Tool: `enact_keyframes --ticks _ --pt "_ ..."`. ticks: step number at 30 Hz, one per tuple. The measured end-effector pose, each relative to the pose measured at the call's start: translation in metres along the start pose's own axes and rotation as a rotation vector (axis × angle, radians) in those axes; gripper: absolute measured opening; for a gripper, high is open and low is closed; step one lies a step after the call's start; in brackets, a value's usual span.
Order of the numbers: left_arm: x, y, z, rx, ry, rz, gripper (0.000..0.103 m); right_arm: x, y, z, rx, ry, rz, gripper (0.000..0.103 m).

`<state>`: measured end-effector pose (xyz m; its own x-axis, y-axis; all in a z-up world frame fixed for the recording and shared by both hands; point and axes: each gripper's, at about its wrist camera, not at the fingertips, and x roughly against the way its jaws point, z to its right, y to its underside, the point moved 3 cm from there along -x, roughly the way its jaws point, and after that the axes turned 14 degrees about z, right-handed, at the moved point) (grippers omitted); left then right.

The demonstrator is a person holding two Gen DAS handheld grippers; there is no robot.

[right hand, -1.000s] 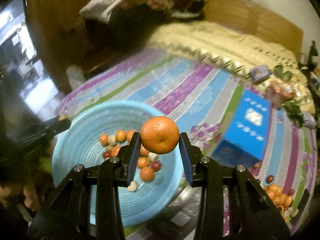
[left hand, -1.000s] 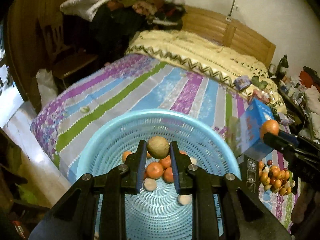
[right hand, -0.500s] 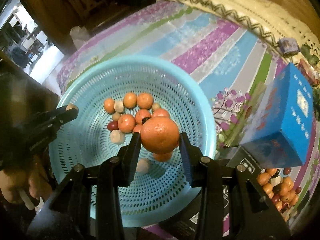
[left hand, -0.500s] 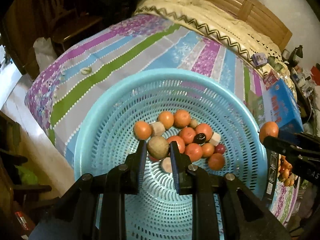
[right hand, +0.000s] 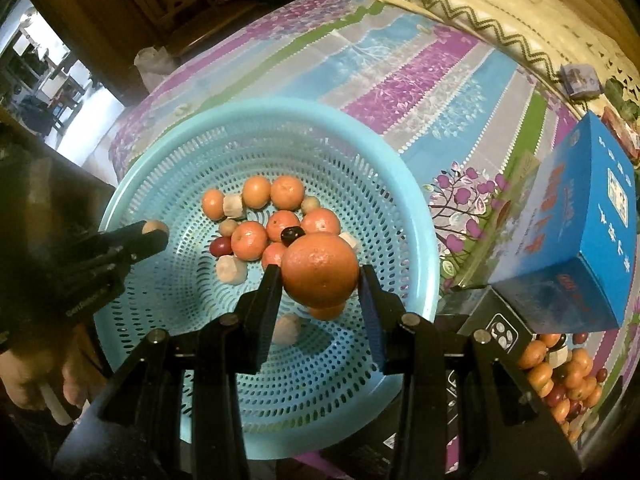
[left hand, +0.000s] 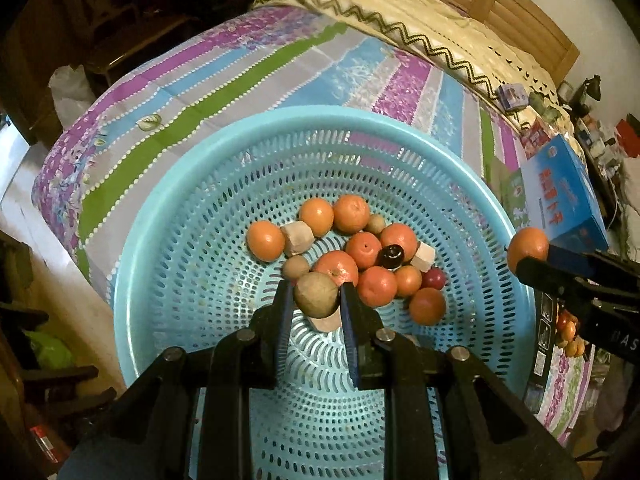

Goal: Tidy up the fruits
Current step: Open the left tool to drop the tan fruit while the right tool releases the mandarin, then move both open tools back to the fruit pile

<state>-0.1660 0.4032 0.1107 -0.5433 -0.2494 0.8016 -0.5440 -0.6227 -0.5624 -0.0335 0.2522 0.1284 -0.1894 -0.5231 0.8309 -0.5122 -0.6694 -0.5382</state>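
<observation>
In the left wrist view, a small round brownish-tan fruit with a dull, matte skin [left hand: 316, 294] is clamped between the two black fingers of the left gripper [left hand: 315, 300], held above the floor of a round, light-blue perforated plastic basket [left hand: 168, 240]. Just beyond it a cluster of glossy orange mandarins [left hand: 362, 248] is seen on the basket floor, mixed with pale, faceted cut chunks [left hand: 297, 237], a dark, shiny cherry-like fruit [left hand: 391, 256] and a small red one [left hand: 434, 279]. The step in hand is judged to be the drop-off of both carried fruits into the basket. For the next move, a lowering toward a bare patch of slotted floor is called for, then a parting of the fingers, so that the round fruit is not sent rolling.

In the right wrist view, a large orange mandarin with a dimpled peel [right hand: 320, 270] is gripped by the right gripper [right hand: 320, 280], closed on its sides, above the near right part of the basket floor. A striped purple, blue and green bedsheet [right hand: 400, 80] is spread under the basket. A blue cardboard box [right hand: 576, 248] stands to the right, and beside it a heap of unsorted fruit [right hand: 560, 376] is left on the sheet, so the task is judged far from finished.
</observation>
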Motion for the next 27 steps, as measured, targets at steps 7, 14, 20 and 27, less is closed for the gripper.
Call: enact_keyframes --ticks 7,14,20,27 --pt "-0.003 0.0 -0.001 0.002 -0.005 -0.006 0.023 0.0 -0.001 0.002 0.001 -0.007 0.0 0.04" --pt "-0.009 0.003 -0.003 0.007 0.0 -0.041 0.03 -0.002 -0.003 -0.001 0.016 -0.01 -0.011 0.041" --pt "-0.01 0.004 -0.003 0.01 -0.014 -0.041 0.053 -0.001 -0.004 -0.001 0.02 -0.012 0.001 0.067" --pt "-0.012 0.003 -0.002 0.004 -0.015 -0.042 0.054 0.0 -0.006 -0.002 0.026 -0.019 0.011 0.069"
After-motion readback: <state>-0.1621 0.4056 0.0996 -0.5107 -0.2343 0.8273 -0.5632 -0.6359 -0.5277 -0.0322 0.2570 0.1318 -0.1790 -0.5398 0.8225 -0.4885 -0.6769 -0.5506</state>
